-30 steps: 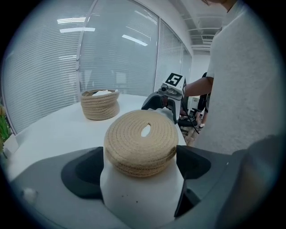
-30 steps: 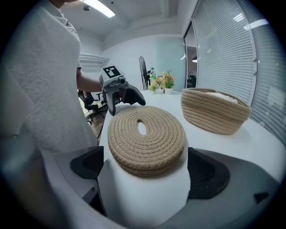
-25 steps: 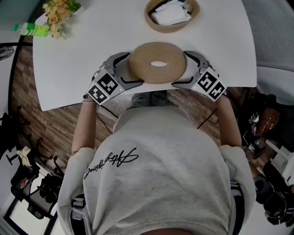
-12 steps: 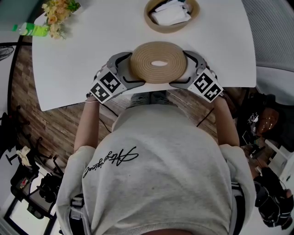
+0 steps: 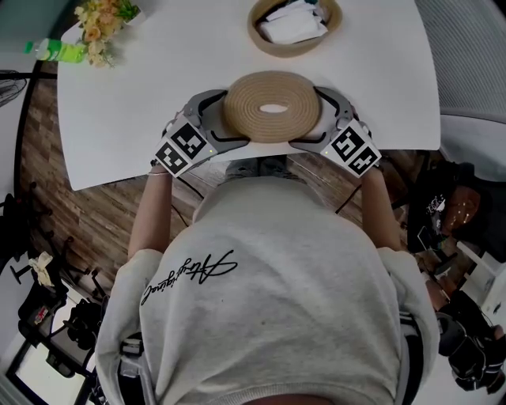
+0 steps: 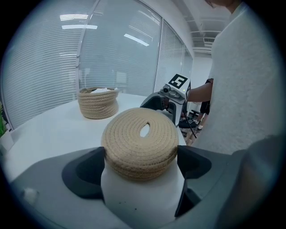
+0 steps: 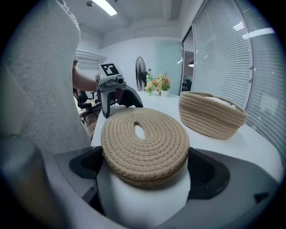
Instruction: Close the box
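Your left claw (image 5: pixel 210 120) and right claw (image 5: pixel 333 119) are both clenched on the round woven lid (image 5: pixel 273 107), one on its left edge and one on its right. The lid lies flat between them at the near edge of the white worktop (image 5: pixel 142 95). The woven box (image 5: pixel 294 49) sits open at the far side, apart from the lid, with white items inside. Flowers (image 5: pixel 101 22) and a green bottle (image 5: pixel 55 50) are at far left.
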`<state>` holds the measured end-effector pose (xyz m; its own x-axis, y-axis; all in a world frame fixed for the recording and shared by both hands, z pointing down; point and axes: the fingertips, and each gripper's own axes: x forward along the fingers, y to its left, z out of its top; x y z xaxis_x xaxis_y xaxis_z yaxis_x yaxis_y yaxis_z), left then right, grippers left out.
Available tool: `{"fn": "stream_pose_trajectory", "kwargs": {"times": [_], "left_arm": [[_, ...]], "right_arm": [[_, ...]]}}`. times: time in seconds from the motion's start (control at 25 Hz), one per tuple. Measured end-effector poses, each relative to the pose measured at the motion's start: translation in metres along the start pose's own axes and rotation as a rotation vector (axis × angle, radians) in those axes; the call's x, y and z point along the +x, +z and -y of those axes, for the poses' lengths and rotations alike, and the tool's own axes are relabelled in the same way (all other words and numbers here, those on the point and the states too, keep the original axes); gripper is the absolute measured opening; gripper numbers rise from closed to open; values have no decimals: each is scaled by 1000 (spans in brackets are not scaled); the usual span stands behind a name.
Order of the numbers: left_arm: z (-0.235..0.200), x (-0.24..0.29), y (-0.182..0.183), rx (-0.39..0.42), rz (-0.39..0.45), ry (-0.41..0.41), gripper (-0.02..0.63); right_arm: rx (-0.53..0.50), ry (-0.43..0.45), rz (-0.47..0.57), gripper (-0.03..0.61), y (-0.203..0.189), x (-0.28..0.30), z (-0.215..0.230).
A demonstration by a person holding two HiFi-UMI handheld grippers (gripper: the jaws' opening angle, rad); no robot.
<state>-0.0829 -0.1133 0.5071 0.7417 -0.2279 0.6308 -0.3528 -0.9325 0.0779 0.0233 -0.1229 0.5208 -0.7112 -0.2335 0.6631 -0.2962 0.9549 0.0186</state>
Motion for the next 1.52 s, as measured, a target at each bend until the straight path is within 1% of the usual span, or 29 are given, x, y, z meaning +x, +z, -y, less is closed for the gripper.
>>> {"fn": "stream_pose_trajectory", "kwargs": {"times": [0.2, 0.44, 1.04, 1.32, 1.52], "left_arm": [[3, -2, 0, -4, -1, -6, 500], [5, -7, 11, 8, 24, -5, 499], [7, -27, 63, 61, 100, 56, 497], [12, -31, 84, 55, 136, 74, 497], [15, -29, 102, 71, 152, 97, 497]], "right_arm": [[2, -10, 17, 592, 1, -2, -4], [13, -17, 46, 592, 4, -10, -5], [-45, -49, 116, 592, 33, -50, 11], [-80, -48, 155, 592, 45, -72, 17], [-104, -56, 174, 592, 47, -89, 25]]}}
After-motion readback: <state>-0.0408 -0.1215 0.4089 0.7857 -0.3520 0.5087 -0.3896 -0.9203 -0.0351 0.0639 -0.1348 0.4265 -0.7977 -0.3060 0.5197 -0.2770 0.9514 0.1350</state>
